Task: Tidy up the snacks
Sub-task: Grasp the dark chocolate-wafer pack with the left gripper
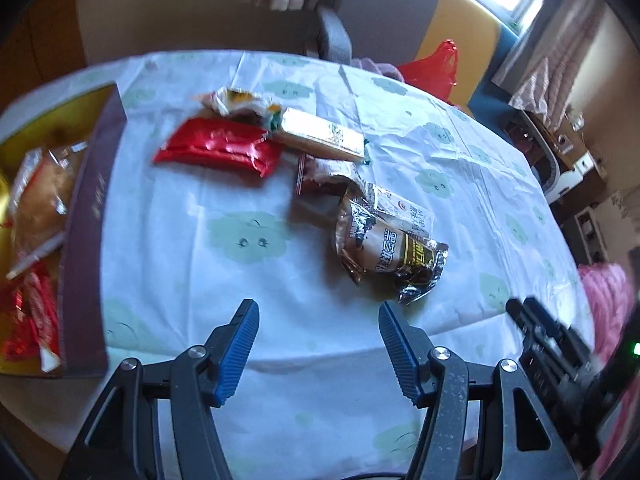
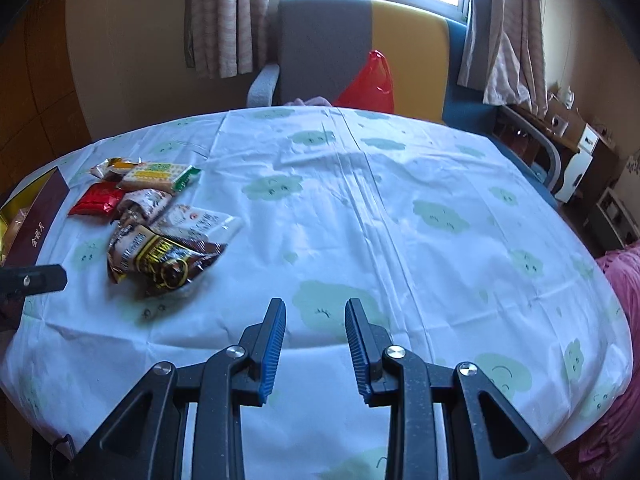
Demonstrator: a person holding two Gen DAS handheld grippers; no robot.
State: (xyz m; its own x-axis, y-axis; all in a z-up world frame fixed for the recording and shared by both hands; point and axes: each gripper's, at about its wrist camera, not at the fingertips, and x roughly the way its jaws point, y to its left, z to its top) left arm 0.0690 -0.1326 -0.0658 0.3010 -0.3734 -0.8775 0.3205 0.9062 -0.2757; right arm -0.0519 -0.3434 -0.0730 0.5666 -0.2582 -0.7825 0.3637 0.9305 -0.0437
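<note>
We hold our left black two-finger gripper with blue ribbed pads (image 1: 319,310) tilted downward, fingers spread wide and empty. Our right black gripper with blue ribbed pads (image 2: 315,307) also tilts down, fingers narrowly parted, gripping nothing.

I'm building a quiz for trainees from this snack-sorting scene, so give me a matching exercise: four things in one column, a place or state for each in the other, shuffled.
Things:
1. red packet
2. brown packet
3. box
4. left gripper

Places or states:
A. open, nothing between its pads
B. at the tablecloth's left edge, snacks inside
C. nearest the grippers, on the cloth
D. beside the green-ended wafer pack

Pairs: 1-D, 2-C, 3-B, 4-A
</note>
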